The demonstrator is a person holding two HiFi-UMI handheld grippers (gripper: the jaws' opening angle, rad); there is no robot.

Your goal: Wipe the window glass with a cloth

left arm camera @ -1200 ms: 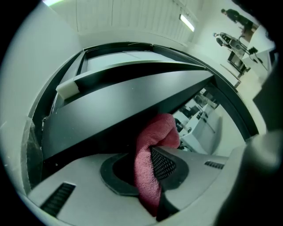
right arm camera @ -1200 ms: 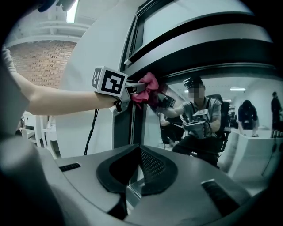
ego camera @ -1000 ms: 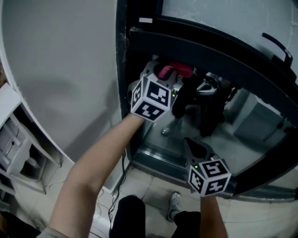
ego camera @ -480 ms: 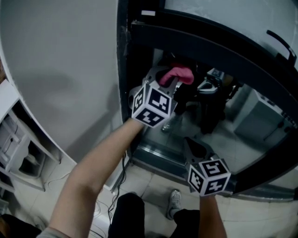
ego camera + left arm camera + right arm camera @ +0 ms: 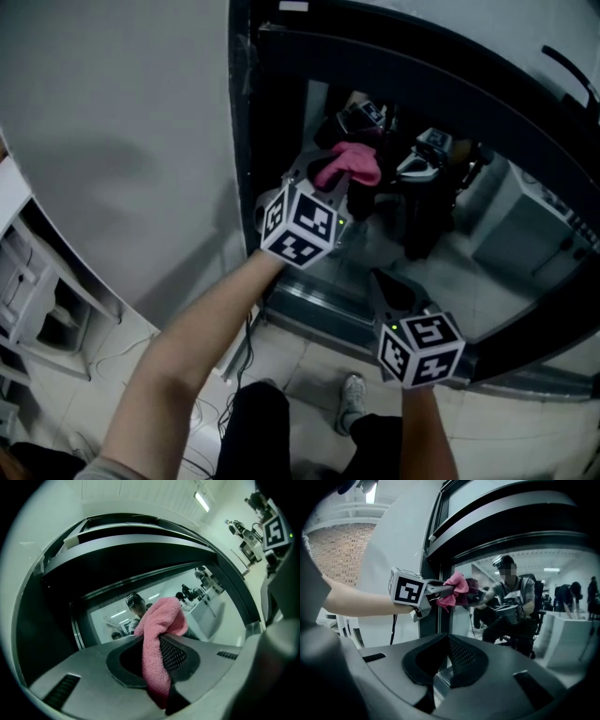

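A pink cloth (image 5: pixel 349 161) is pinched in my left gripper (image 5: pixel 339 180), which is shut on it and holds it up against the window glass (image 5: pixel 450 272) near the dark left frame (image 5: pixel 246 141). In the left gripper view the cloth (image 5: pixel 161 625) sticks out between the jaws, with the glass (image 5: pixel 112 616) beyond. My right gripper (image 5: pixel 386 289) hangs lower, by the window's bottom rail, shut with nothing in it. From the right gripper view I see the left gripper (image 5: pixel 440 591) with the cloth (image 5: pixel 452 592) on the glass (image 5: pixel 562 573); my own right gripper (image 5: pixel 446 637) fills the foreground.
A grey wall (image 5: pixel 122 131) runs left of the window. A white shelf unit (image 5: pixel 37 309) stands at the lower left, with cables (image 5: pixel 225 394) on the tiled floor. A black handle (image 5: pixel 567 70) sits on the frame at the upper right. The glass reflects a seated person.
My left gripper has moved up the glass with the pink cloth. The right gripper has hardly moved.
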